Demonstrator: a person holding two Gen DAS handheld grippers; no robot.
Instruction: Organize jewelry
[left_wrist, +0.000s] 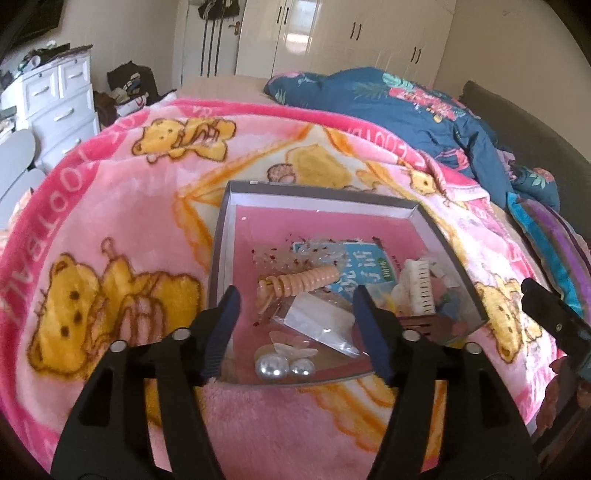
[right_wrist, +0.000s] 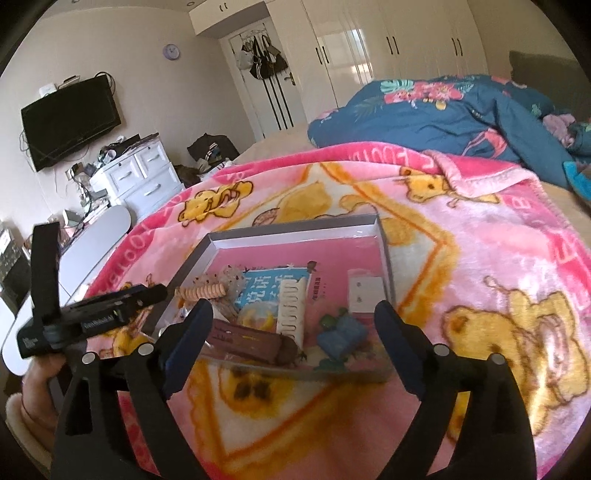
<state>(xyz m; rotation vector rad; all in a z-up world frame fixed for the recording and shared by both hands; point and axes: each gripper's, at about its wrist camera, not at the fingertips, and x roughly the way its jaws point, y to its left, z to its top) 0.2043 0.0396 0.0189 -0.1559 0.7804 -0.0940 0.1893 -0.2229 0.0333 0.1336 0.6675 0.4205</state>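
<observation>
A shallow grey cardboard tray with a pink floor (left_wrist: 221, 236) lies on the pink teddy-bear fleece blanket (left_wrist: 110, 206), holding a jumble of jewelry and hair pieces. The left gripper (left_wrist: 295, 299) and right gripper (right_wrist: 293, 314) both hover spread wide and empty over the tray's near edge. Two silver pearl beads (left_wrist: 282, 367) and a peach spiral coil (left_wrist: 295, 286) read clearly, but clear plastic bags blur the small items beneath, and the right gripper's fingers (right_wrist: 192, 332) hide part of the brown bar-shaped clip (right_wrist: 251, 341).

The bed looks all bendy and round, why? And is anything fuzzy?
Both wrist views use fisheye lenses, so the pink blanket bulges like a ball. In the left wrist view, the pearl beads catch glare. In the right wrist view, the left gripper is slightly blurred.
</observation>
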